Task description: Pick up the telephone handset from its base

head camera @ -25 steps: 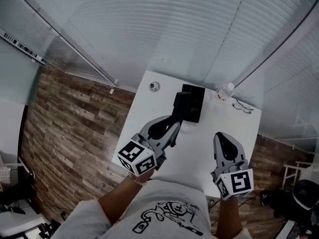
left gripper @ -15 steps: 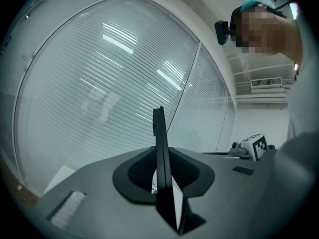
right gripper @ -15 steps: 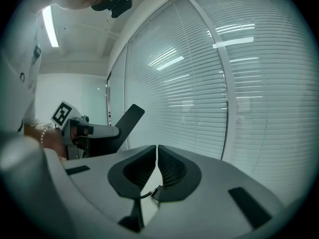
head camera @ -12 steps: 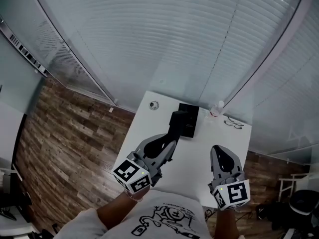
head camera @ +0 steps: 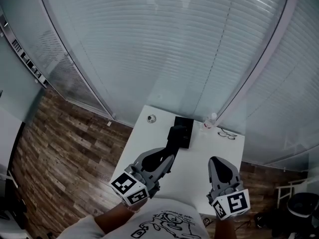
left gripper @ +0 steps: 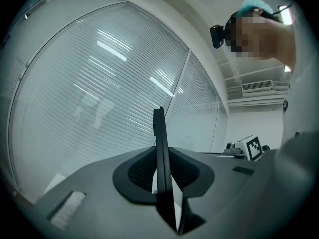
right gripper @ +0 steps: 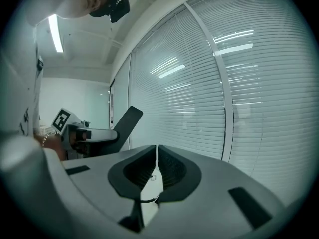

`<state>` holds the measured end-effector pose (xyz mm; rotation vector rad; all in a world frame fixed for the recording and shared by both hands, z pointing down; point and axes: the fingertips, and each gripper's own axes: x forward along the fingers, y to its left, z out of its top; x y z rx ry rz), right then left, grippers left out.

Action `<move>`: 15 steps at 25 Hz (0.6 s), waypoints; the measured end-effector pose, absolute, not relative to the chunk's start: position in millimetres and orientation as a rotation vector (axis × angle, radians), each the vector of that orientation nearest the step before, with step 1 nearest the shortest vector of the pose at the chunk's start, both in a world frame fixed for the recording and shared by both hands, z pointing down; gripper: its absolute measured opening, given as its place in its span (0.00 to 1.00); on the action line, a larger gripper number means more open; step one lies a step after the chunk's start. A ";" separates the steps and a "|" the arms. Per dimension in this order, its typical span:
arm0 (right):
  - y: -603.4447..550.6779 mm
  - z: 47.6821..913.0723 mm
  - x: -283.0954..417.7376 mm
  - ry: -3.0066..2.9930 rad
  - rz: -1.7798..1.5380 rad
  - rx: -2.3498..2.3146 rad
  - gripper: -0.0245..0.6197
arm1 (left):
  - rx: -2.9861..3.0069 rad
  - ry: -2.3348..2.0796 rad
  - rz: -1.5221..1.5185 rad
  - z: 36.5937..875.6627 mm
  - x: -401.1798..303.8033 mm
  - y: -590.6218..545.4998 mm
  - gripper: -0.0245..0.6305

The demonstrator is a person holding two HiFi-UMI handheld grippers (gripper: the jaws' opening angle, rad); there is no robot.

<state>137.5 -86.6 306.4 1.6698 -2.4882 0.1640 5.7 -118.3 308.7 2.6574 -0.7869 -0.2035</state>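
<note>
My left gripper (head camera: 171,152) is shut on the black telephone handset (head camera: 175,135), which hangs above the white table (head camera: 197,158). The handset's far end overlaps the black telephone base (head camera: 186,125) near the table's far edge. In the left gripper view the handset (left gripper: 159,133) stands edge-on as a thin dark slab clamped between the jaws of the left gripper (left gripper: 161,176). My right gripper (head camera: 218,160) hovers to the right with its jaws together and nothing in them. The right gripper view shows its jaws (right gripper: 156,156) meeting, and the held handset (right gripper: 127,122) off to the left.
A small clear bottle (head camera: 209,120) and a pair of glasses (head camera: 227,132) lie right of the base. A small round object (head camera: 151,118) sits at the table's far left corner. Glass walls with blinds (head camera: 164,44) rise behind the table; wood floor (head camera: 65,143) lies left.
Both grippers have risen together, so the table looks smaller and further below. The handset has stayed clamped in the left gripper and moved up with it.
</note>
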 end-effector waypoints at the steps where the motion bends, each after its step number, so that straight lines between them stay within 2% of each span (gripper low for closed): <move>1: -83.8 304.3 138.8 -2.489 0.157 1.673 0.05 | 2.660 -0.784 -0.205 307.6 6.4 -115.3 0.14; 15: -53.9 281.6 138.2 -2.503 0.084 1.663 0.05 | 2.710 -0.779 -0.249 288.7 8.8 -86.6 0.14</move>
